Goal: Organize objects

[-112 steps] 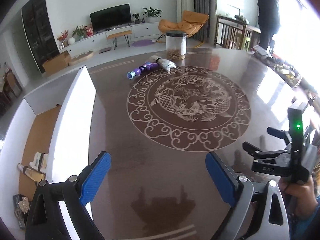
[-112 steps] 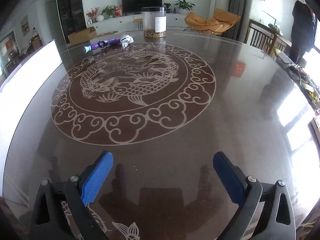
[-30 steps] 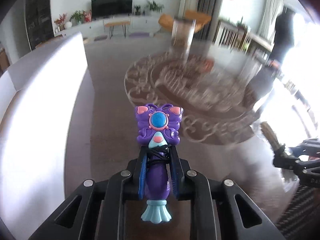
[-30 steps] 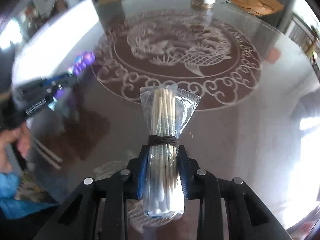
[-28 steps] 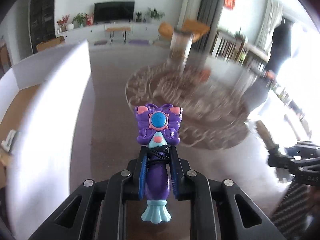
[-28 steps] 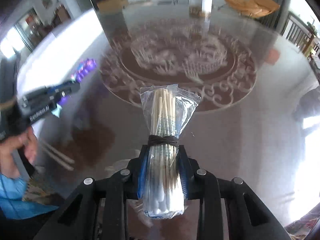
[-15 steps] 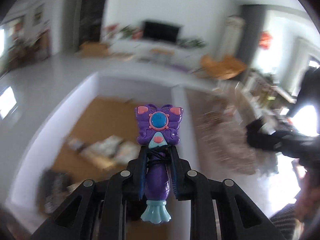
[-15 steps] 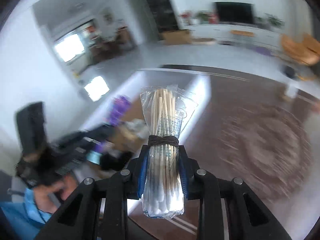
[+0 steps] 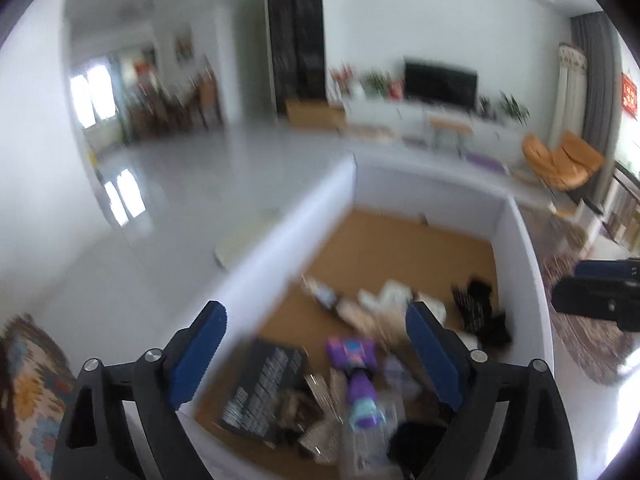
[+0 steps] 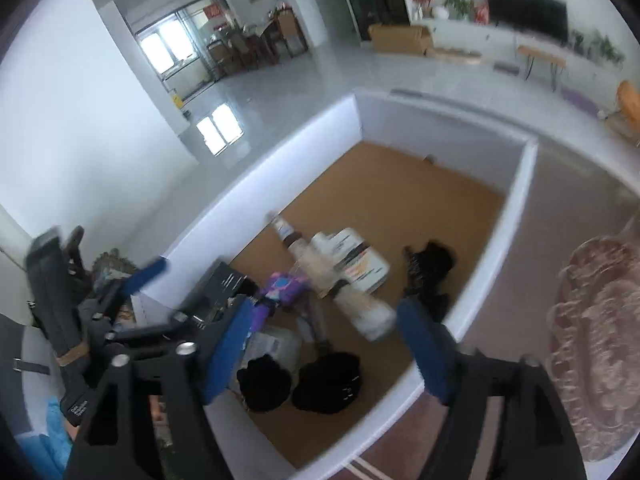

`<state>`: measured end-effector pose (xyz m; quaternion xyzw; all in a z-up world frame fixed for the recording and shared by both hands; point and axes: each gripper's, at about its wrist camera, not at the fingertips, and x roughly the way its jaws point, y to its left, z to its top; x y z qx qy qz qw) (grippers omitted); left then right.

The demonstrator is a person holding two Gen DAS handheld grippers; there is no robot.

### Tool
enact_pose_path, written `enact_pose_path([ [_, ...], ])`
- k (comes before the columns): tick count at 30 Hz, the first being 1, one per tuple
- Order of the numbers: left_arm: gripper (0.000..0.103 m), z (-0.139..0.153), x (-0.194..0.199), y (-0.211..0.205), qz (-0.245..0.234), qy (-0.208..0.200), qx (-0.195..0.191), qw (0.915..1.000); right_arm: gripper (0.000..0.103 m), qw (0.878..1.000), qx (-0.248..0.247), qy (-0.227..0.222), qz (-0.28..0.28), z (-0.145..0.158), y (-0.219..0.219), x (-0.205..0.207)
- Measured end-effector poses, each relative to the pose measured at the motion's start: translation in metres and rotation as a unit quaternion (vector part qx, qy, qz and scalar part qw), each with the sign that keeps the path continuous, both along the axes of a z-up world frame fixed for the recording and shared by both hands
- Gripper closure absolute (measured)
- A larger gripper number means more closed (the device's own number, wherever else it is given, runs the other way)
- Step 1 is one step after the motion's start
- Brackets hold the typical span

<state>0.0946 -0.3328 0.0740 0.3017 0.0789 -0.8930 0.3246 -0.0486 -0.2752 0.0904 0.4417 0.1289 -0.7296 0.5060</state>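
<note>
Left wrist view: left gripper [image 9: 316, 344] above a white-walled box [image 9: 524, 264] with a brown floor, fingers [image 9: 200, 340] spread wide, having just been opening, nothing between the pads. Purple toy [image 9: 354, 364] lying loose below on the clutter in the box, blurred, teal tail toward the camera, beside a dark printed carton [image 9: 264, 384]. Further in, pale packets and a black bundle [image 9: 480, 312], too smeared to name. Right gripper's dark body at the right edge, outside the box wall.

Right wrist view: right gripper [image 10: 332, 340] over the same box, fingers [image 10: 420, 340] also parted and just been opening, empty. Bagged cotton swabs [image 10: 352, 300] free of the pads, tilted across a white packet [image 10: 356, 256], whether resting or mid-fall cannot tell. Purple toy just left of the swabs. Two black lumps [image 10: 296, 380] near the box's near wall. Patterned counter [image 10: 568, 240] to the right of the box.
</note>
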Motion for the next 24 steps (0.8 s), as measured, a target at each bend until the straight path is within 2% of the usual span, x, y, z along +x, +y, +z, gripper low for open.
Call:
enact_pose_path([
  [2,0.0,0.016,0.009,0.003,0.037,0.022,-0.013,0.999,0.013,1.0,0.003,0.03,0.0,0.011,0.008,-0.006],
  [5,0.0,0.028,0.017,0.003,0.101,0.016,0.011,0.9947,0.008,0.997,0.029,0.073,-0.001,0.014,0.012,-0.011],
  [7,0.0,0.029,0.019,0.002,0.099,0.005,0.052,0.9937,0.008,0.995,0.056,0.088,-0.003,0.01,0.011,-0.011],
  [10,0.0,0.021,0.013,-0.003,0.083,-0.03,0.115,0.9894,0.008,0.994,0.074,0.085,-0.006,0.001,0.011,-0.011],
  [11,0.0,0.02,0.011,-0.002,0.084,-0.038,0.112,0.9895,0.008,0.994,0.076,0.079,-0.005,-0.002,0.011,-0.011],
  [15,0.0,0.019,0.005,0.01,0.073,-0.073,0.055,0.9931,0.008,0.994,0.079,0.074,0.002,-0.01,0.008,-0.008],
  [17,0.0,0.019,0.003,0.012,0.066,-0.082,0.046,0.9934,0.008,0.994,0.08,0.08,0.007,-0.011,0.006,-0.005],
  [19,0.0,0.021,0.002,0.011,0.063,-0.083,0.044,0.9936,0.008,0.993,0.081,0.086,0.011,-0.011,0.005,-0.003],
  [23,0.0,0.012,-0.002,0.002,0.053,-0.069,0.068,0.9939,0.008,0.993,0.082,0.088,0.007,-0.012,0.004,-0.007],
  [24,0.0,0.013,0.0,0.003,0.057,-0.06,0.061,0.9947,0.008,0.993,0.08,0.085,0.005,-0.012,0.005,-0.008],
])
